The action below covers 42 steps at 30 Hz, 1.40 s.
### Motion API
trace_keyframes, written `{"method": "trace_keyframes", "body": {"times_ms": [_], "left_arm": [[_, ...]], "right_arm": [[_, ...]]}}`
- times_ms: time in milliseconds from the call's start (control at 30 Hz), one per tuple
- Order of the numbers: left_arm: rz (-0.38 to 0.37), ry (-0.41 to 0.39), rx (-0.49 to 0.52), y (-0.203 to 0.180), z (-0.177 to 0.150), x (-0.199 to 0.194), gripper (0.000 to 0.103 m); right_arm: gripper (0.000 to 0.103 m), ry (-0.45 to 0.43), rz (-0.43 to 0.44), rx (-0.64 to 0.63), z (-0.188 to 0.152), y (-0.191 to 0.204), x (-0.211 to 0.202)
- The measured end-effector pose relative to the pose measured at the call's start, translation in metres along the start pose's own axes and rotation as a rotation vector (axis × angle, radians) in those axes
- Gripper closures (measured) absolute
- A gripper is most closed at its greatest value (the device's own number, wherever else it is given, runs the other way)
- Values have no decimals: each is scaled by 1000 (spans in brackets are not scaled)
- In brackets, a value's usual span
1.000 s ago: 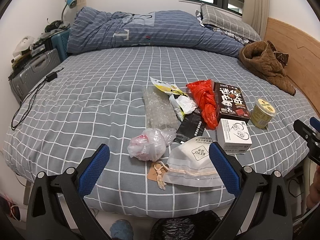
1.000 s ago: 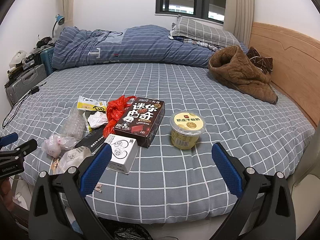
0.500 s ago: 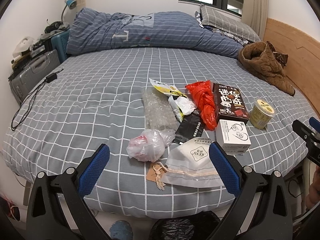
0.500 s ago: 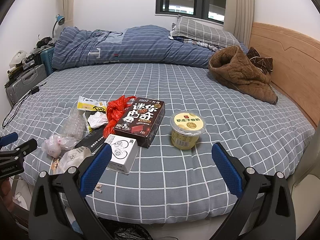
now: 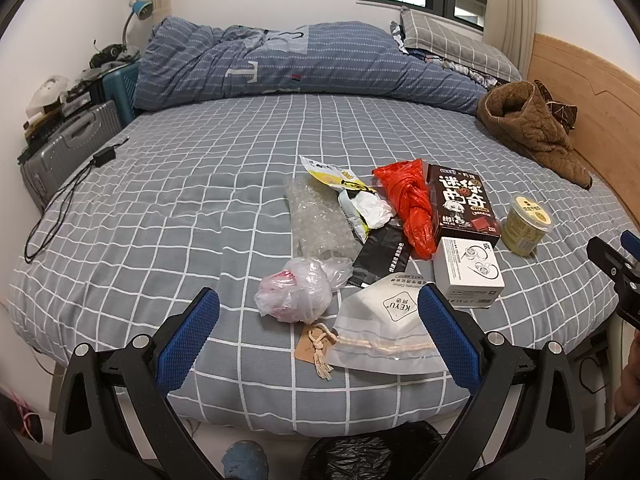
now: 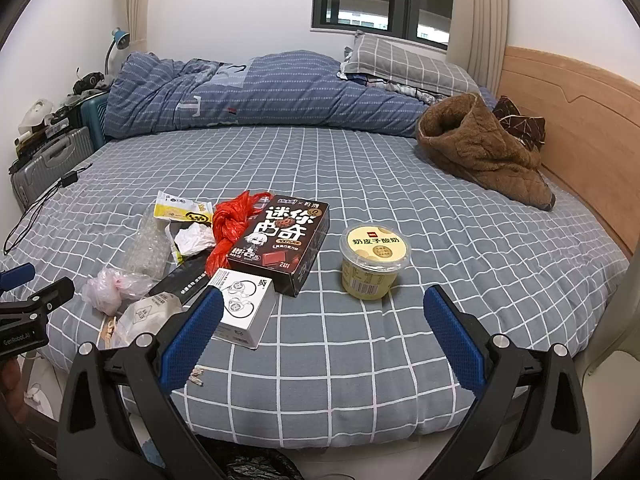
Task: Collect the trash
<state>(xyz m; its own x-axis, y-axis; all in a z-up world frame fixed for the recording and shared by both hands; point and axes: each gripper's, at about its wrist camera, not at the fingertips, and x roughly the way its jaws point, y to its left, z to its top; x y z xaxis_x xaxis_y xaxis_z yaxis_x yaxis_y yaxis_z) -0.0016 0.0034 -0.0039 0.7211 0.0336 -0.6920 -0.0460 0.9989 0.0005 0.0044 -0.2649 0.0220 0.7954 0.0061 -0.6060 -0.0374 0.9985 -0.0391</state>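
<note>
Trash laid out near the front edge of the bed [image 5: 160, 208]; both grippers held wide apart, empty.

Counted: two boxes, one yellow cup [image 6: 375, 261], one red bag [image 5: 412, 204] lying lengthwise away from the edge, one crumpled clear bag [image 5: 296, 296]. Left gripper [image 5: 318, 312] and right gripper [image 6: 320, 320] are held just short of the bed.

My left gripper [image 5: 318, 322] and right gripper [image 6: 320, 332] match: black angular frames, silver round screws, fingers [image 6: 188, 344] faced with textured blue pads. White "GenRobot.AI" lettering marks the left unit's black side.
</note>
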Motion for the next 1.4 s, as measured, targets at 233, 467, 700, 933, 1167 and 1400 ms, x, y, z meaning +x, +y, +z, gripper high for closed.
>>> {"method": "trace_keyframes", "body": {"times_ms": [233,467,700,933,1167,1400], "left_arm": [[-2,-3,4,-1,0,0,6],[-3,-17,7,-3,1,-4,6],[19,8,11,3,0,11,6],[17,83,7,14,-2,45,6],[-8,134,19,6,-4,67,6],[35,161,-13,16,2,91,8]], "right_arm": [[7,0,-2,0,1,0,0],[7,-2,0,0,1,0,1],[7,4,-9,-13,6,-1,14],[7,42,-45,-14,15,-14,56],[7,75,-76,-5,25,-30,103],[7,86,-88,-17,33,-35,134]]}}
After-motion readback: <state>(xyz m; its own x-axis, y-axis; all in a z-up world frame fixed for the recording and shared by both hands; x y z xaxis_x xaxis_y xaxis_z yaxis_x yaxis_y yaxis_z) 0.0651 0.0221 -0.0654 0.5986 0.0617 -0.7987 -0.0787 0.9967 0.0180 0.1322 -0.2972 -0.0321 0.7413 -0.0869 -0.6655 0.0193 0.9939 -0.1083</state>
